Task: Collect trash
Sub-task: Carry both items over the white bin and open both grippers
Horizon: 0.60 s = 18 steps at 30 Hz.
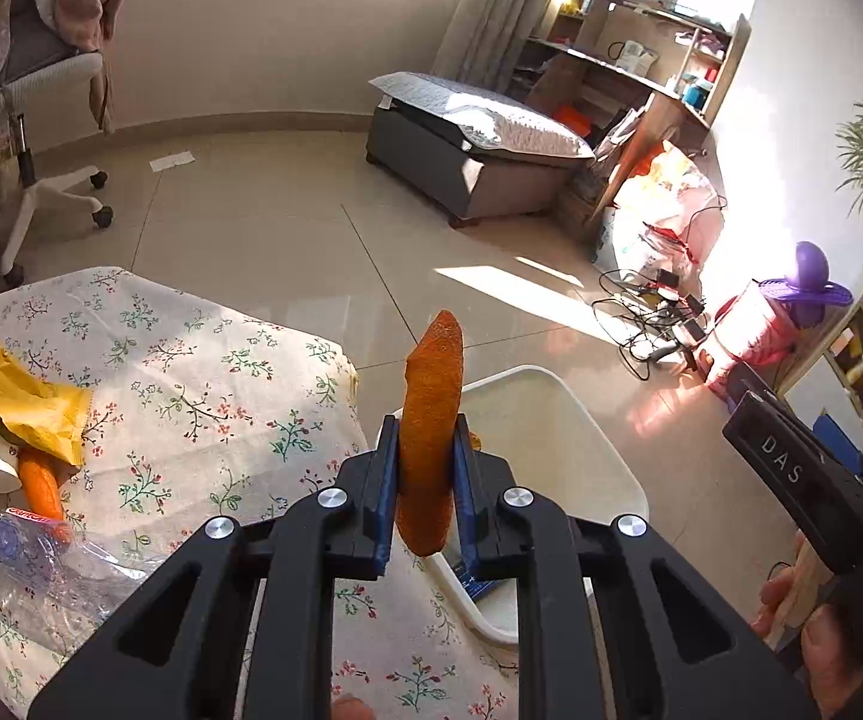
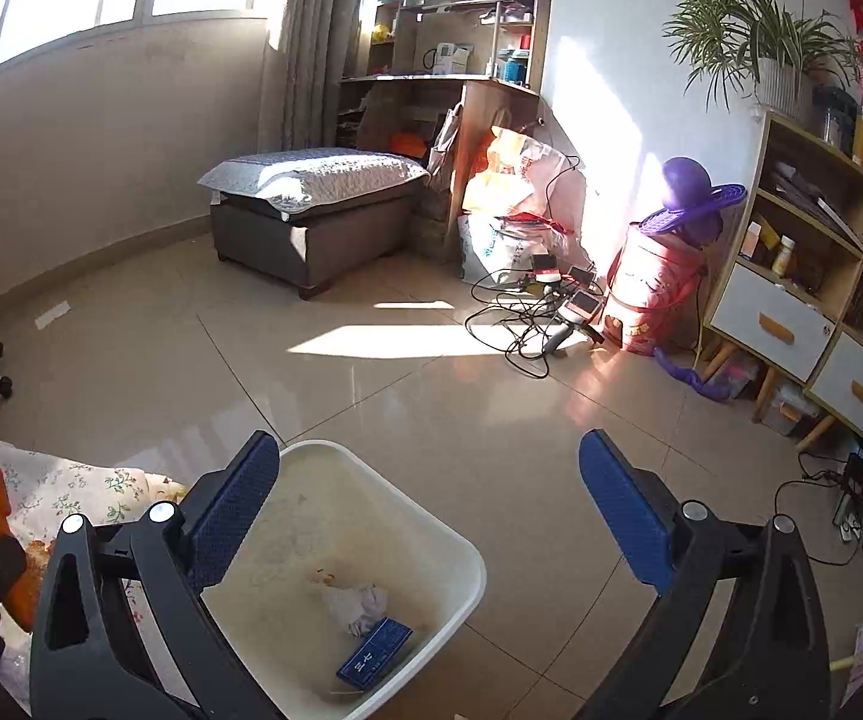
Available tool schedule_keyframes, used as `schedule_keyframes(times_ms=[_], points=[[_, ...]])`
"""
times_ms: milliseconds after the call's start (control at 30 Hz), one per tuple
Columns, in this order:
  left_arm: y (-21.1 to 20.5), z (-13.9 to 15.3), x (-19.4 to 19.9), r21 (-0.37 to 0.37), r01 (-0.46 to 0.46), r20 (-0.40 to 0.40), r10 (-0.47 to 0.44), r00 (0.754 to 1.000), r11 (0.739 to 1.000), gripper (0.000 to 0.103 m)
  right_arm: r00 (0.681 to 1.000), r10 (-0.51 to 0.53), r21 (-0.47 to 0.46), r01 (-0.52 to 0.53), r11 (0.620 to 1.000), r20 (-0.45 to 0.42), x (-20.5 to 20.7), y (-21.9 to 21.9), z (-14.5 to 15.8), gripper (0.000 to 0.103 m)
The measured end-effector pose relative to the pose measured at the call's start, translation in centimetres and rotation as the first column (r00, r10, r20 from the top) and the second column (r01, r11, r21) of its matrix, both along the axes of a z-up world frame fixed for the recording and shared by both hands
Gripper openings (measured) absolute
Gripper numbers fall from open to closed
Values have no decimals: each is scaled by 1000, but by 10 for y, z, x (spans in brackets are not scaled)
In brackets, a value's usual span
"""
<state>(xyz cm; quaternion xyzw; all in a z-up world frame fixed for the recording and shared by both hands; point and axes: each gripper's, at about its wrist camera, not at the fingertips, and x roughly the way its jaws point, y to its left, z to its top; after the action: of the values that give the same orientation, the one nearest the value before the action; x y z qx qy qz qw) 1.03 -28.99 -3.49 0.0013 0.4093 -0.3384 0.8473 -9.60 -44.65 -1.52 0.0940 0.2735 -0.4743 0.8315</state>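
My left gripper [image 1: 427,450] is shut on a long strip of orange peel [image 1: 431,384], which stands upright between the blue pads. It hangs at the table's edge, just short of the white bin [image 1: 605,444]. On the floral tablecloth [image 1: 203,372] to the left lie a yellow wrapper [image 1: 29,402], a carrot [image 1: 41,492] and a crushed clear bottle [image 1: 53,564]. My right gripper [image 2: 431,504] is wide open over the bin [image 2: 467,546], with nothing between its fingers. A small blue box [image 2: 374,651] and crumpled tissue [image 2: 356,600] lie in the bin.
The bin stands on a tiled floor beside the table. A grey ottoman [image 2: 311,222] is further back, with tangled cables [image 2: 527,312] and bags by the wall. A wheeled chair [image 1: 41,120] is at the left and a drawer cabinet [image 2: 791,312] at the right.
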Motion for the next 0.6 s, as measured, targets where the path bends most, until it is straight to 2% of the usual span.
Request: schedule_keyframes(times_ms=[133, 267, 300, 333, 400, 467, 500, 600], points=[[-32, -7, -5, -22, 52, -31, -53, 998, 998, 19, 998, -56, 7, 56, 998, 32, -14, -15, 2, 96], [-54, -17, -4, -55, 87, -96, -92, 991, 995, 19, 992, -111, 15, 111, 994, 58, -26, -26, 5, 96], [-58, -19, -3, -61, 88, -109, -94, 990, 994, 25, 991, -123, 14, 122, 992, 60, -28, -28, 4, 96], [-61, -20, -2, -67, 86, -123, -93, 988, 994, 42, 989, -134, 13, 133, 991, 59, -29, -30, 3, 96], [-59, -20, 0, -86, 64, -146, -76, 986, 994, 65, 988, -144, 13, 144, 990, 50, -30, -32, 1, 96], [-55, -18, 1, -84, 53, -142, -65, 988, 995, 67, 990, -137, 13, 137, 990, 39, -28, -32, -2, 96], [-53, -17, 2, -71, 50, -135, -59, 989, 996, 71, 991, -132, 12, 132, 991, 34, -27, -31, -3, 96], [-40, -13, 3, -2, -20, -75, 20, 997, 1000, 82, 994, -111, 2, 111, 994, 25, -21, -22, -3, 96]])
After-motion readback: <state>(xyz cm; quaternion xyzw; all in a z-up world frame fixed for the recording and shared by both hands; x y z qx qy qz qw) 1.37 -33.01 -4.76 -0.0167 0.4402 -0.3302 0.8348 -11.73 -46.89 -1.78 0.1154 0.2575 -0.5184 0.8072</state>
